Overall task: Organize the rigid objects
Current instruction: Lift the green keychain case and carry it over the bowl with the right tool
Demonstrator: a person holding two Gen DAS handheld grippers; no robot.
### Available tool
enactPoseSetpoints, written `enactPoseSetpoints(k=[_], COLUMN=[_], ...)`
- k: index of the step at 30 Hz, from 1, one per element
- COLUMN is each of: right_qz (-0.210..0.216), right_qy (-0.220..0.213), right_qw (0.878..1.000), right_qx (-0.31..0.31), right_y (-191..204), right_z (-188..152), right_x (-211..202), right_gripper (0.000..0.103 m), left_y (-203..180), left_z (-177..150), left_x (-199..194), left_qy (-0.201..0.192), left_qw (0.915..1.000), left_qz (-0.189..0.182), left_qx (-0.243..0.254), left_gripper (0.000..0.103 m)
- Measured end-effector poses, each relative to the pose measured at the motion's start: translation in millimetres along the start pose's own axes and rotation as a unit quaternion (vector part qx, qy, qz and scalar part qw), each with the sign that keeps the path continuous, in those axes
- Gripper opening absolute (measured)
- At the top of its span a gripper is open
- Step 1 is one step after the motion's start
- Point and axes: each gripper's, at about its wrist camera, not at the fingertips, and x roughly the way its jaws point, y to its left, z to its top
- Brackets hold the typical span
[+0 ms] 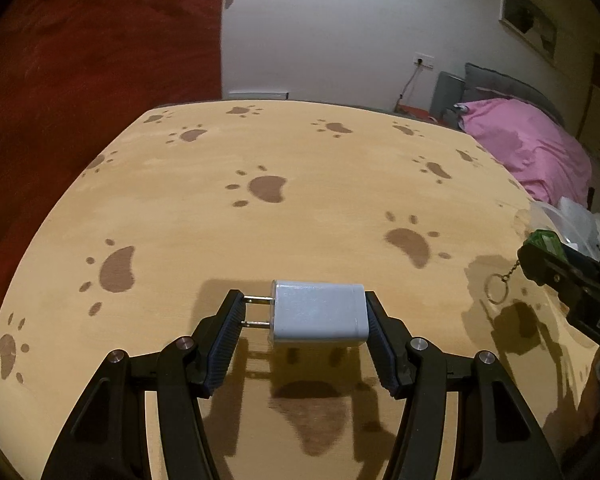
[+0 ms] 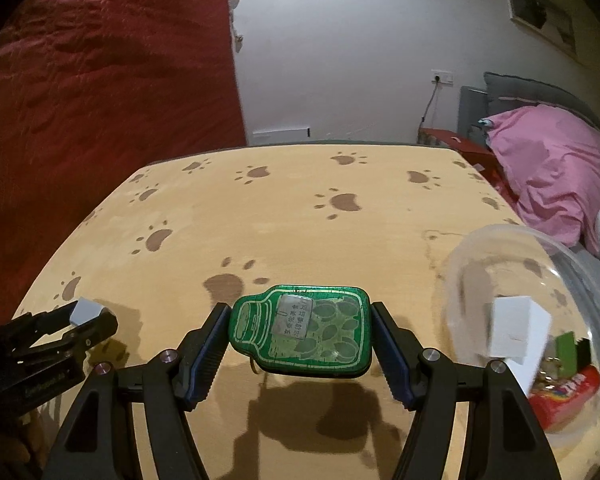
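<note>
My left gripper (image 1: 305,314) is shut on a white plug adapter (image 1: 319,311), its two prongs pointing left against the left pad, held above the paw-print table (image 1: 260,152). It also shows in the right wrist view (image 2: 85,312). My right gripper (image 2: 300,332) is shut on a flat green bottle-shaped keychain (image 2: 302,328), held above the table. In the left wrist view the keychain (image 1: 544,240) shows at the right with its metal ring (image 1: 497,288) dangling below.
A clear plastic bowl (image 2: 480,248) stands at the table's right edge, holding a white box (image 2: 518,330), a red packet (image 2: 566,396) and small green items. A pink duvet (image 2: 556,168) lies on a bed to the right. A red curtain (image 2: 100,100) hangs at left.
</note>
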Motion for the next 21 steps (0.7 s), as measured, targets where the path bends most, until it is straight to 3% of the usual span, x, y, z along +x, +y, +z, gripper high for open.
enactPoseSetpoints(k=[21], right_qz=[-0.055], right_qy=[-0.030], right_qw=[0.996], right_qx=[0.068], right_y=[-100], right_z=[-7], right_x=[-33], right_gripper=[0.072], left_y=[-90], left_z=[4], left_x=[-10], left_qy=[0.003], left_qw=[0.9970], left_qz=[-0.045], left_qx=[0.064], left_gripper=[0.060])
